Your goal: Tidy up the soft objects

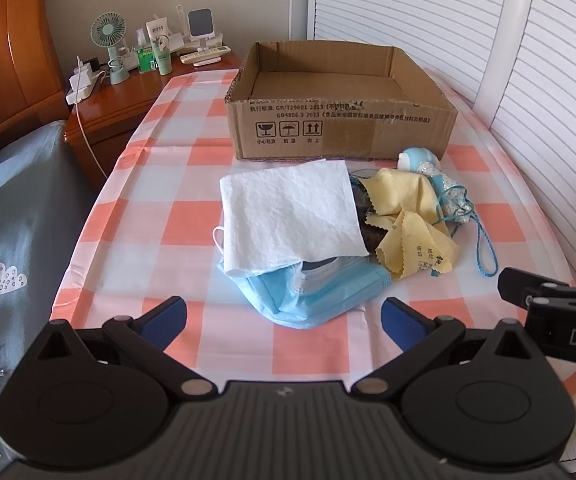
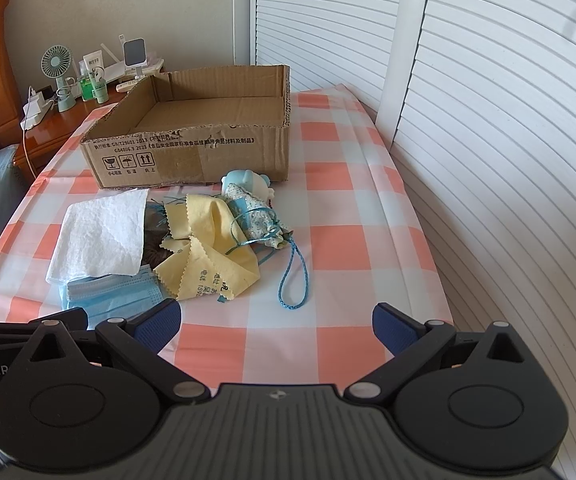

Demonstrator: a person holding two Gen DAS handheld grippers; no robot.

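The left gripper (image 1: 283, 318) hovers low over the near edge of the bench (image 1: 159, 216), its blue-padded fingers (image 1: 165, 320) spread wide and holding nothing. The right gripper (image 2: 275, 326) hovers beside it in the same condition: fingers (image 2: 394, 330) spread, nothing between them.

The soft objects lie in one pile on the checked tablecloth (image 2: 340, 248), just in front of the open cardboard box (image 1: 342, 120). The box interior shows only bare cardboard.

Pile contents:
- A white tissue (image 1: 292, 212) lies on top at the left side.
- A blue face mask (image 1: 312, 294) lies under the tissue, nearest the left gripper, its lower edge between the left fingers in that view.
- A yellow lens cloth (image 2: 207, 256), crumpled, with pinked edges and printed text, lies right of the tissue.
- A dark item lies partly hidden beneath the tissue and cloth; its type cannot be determined.
- A floral fabric pouch (image 2: 259, 220) with a blue braided cord (image 2: 294, 280) lies at the right.
- A small pale-blue toy figure (image 2: 247, 182) touches the box front.

A wooden nightstand (image 1: 115, 108) with a green desk fan (image 1: 107, 34) stands beyond the bench at left.
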